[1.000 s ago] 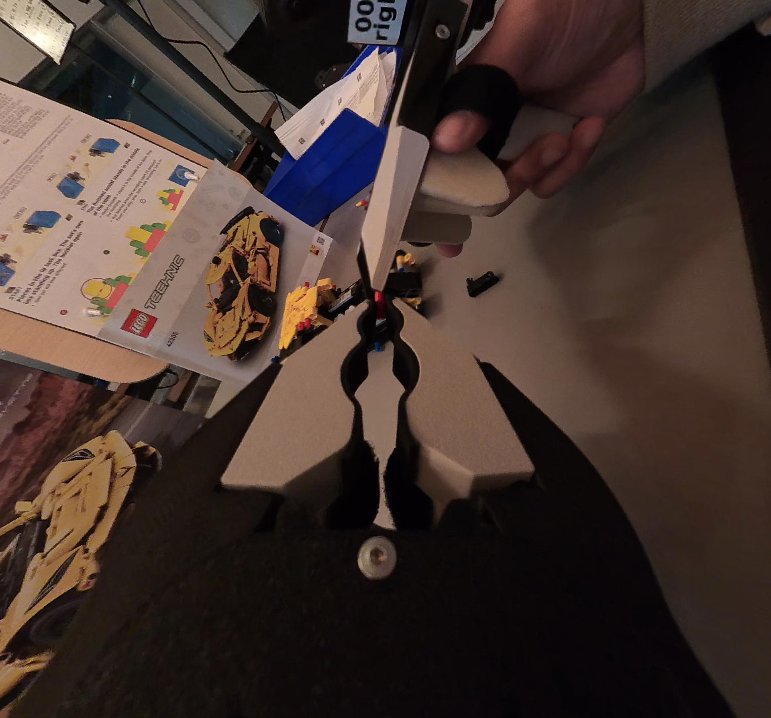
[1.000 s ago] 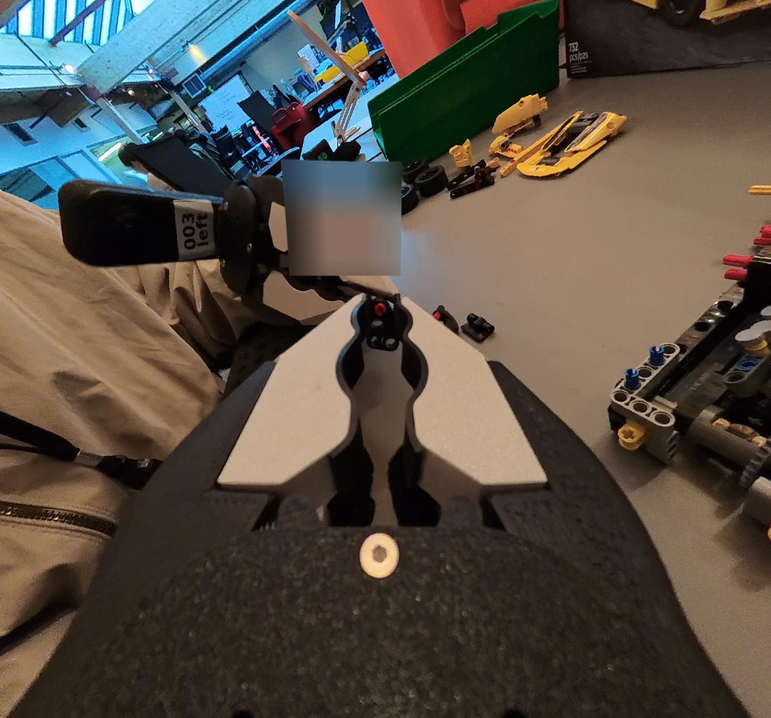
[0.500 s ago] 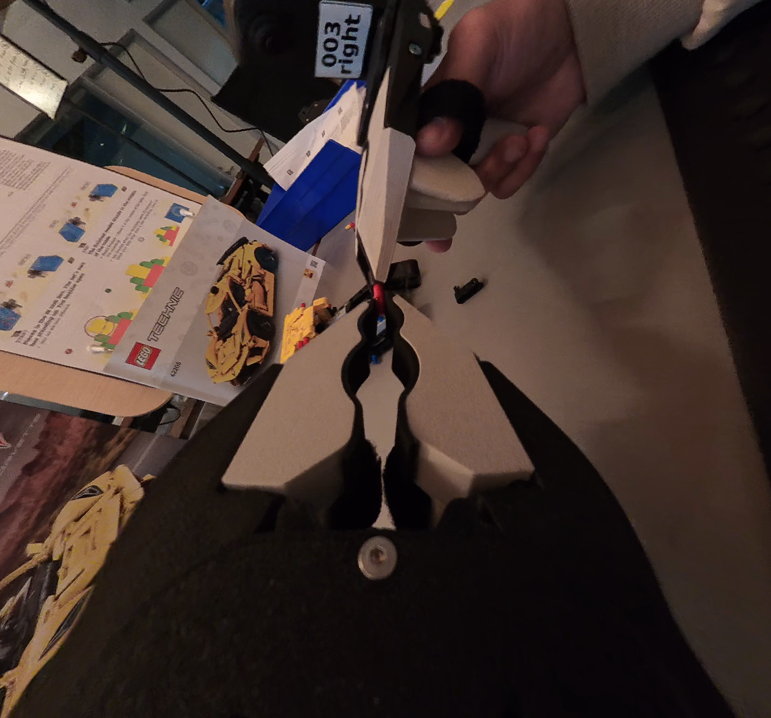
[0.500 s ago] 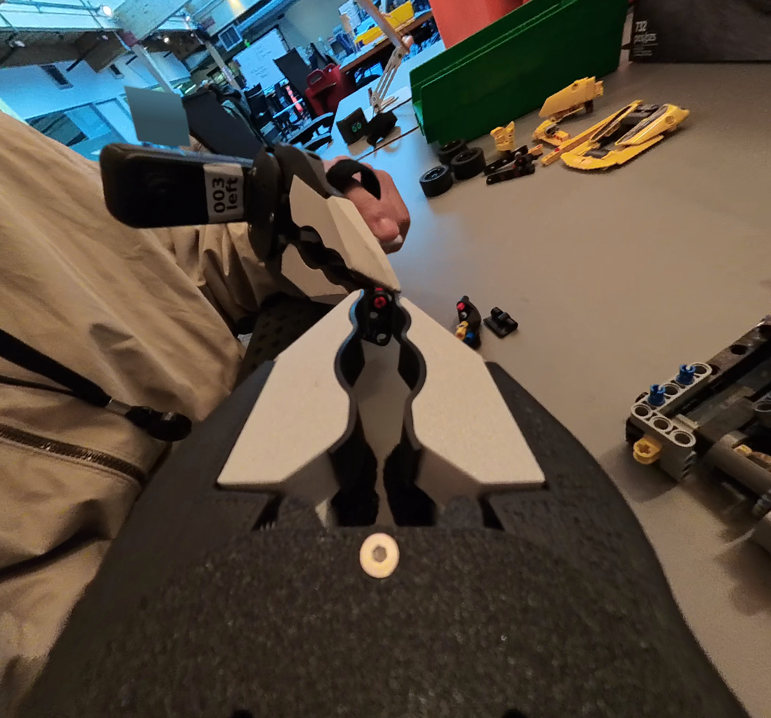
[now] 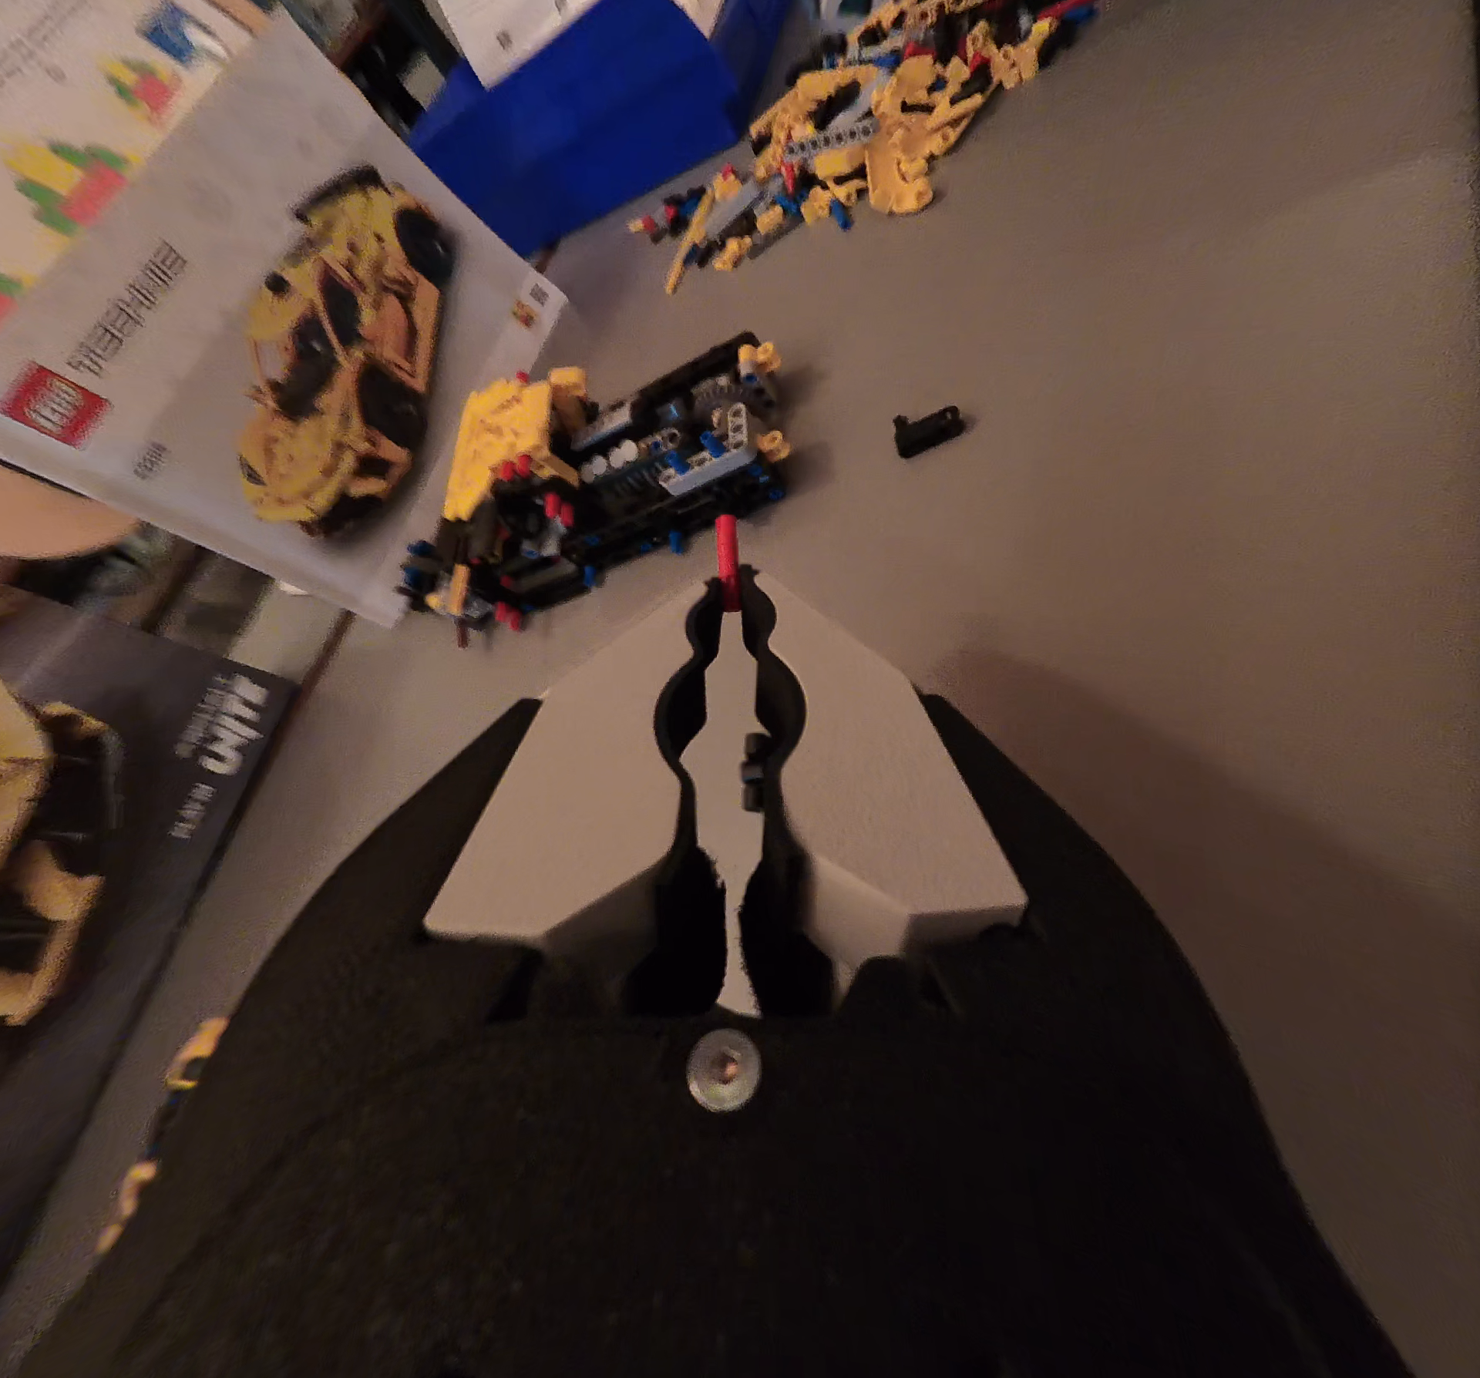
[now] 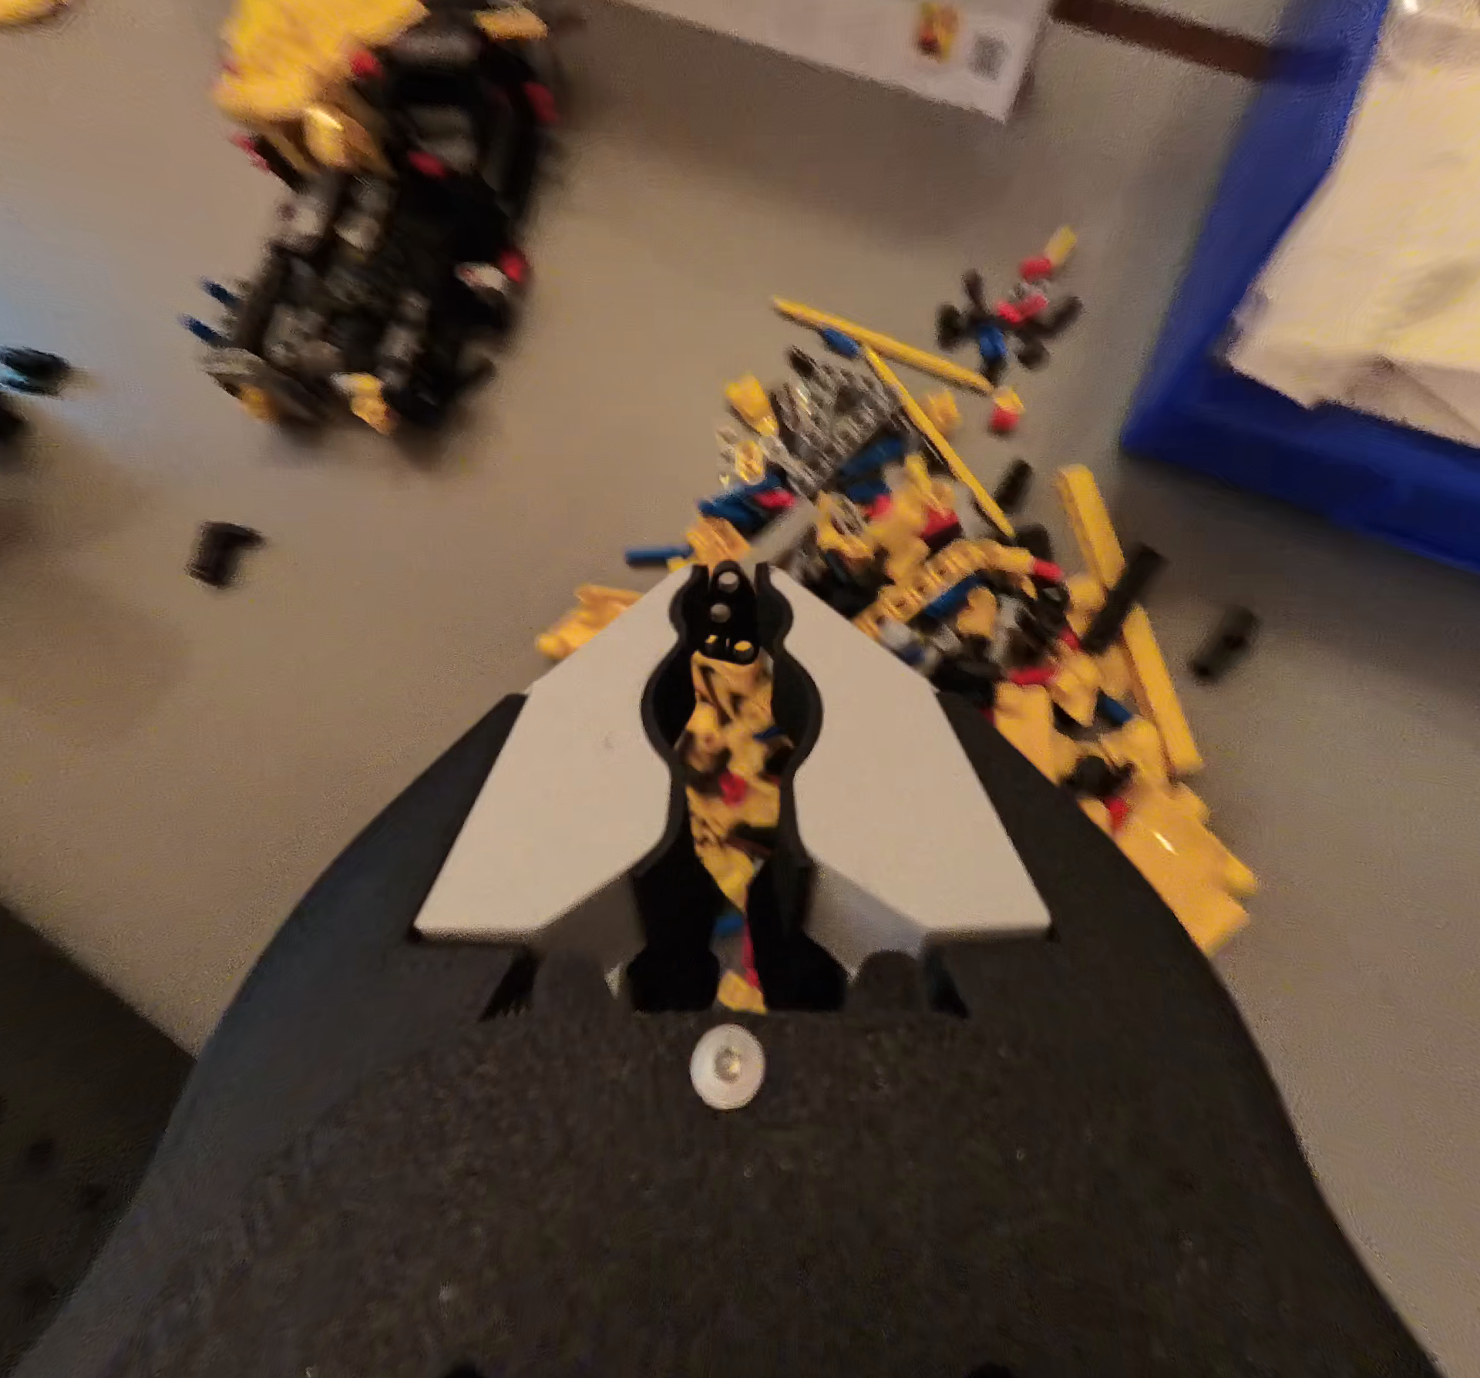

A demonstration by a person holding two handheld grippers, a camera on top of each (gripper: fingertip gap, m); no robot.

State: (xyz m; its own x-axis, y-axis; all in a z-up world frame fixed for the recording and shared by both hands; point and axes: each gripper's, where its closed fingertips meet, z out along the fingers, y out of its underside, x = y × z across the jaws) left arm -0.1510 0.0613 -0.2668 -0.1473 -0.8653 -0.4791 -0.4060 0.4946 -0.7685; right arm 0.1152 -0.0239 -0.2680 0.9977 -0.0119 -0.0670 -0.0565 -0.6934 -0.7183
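My left gripper (image 5: 727,593) is shut on a small red pin (image 5: 726,551) that sticks out past its tips, held above the grey table just in front of a half-built black and yellow toy car chassis (image 5: 609,475). My right gripper (image 6: 730,591) is shut on a small black connector piece with holes (image 6: 727,607) and hangs over a pile of loose yellow, black, blue and red parts (image 6: 961,579). The chassis (image 6: 376,218) lies blurred at the upper left of the right wrist view. The pile (image 5: 905,106) also shows far off in the left wrist view.
An instruction booklet with a yellow car picture (image 5: 264,323) lies left of the chassis. A blue bin with white paper (image 5: 593,82) (image 6: 1321,283) stands at the back. A loose black piece (image 5: 925,431) lies right of the chassis. A dark box (image 5: 120,819) sits at the left. Some 30 centimetres of space lies between my two pairs of fingers.
The two grippers have come apart. The left now holds only the red pin and faces the chassis; the right has swung with the black piece over the loose parts pile.
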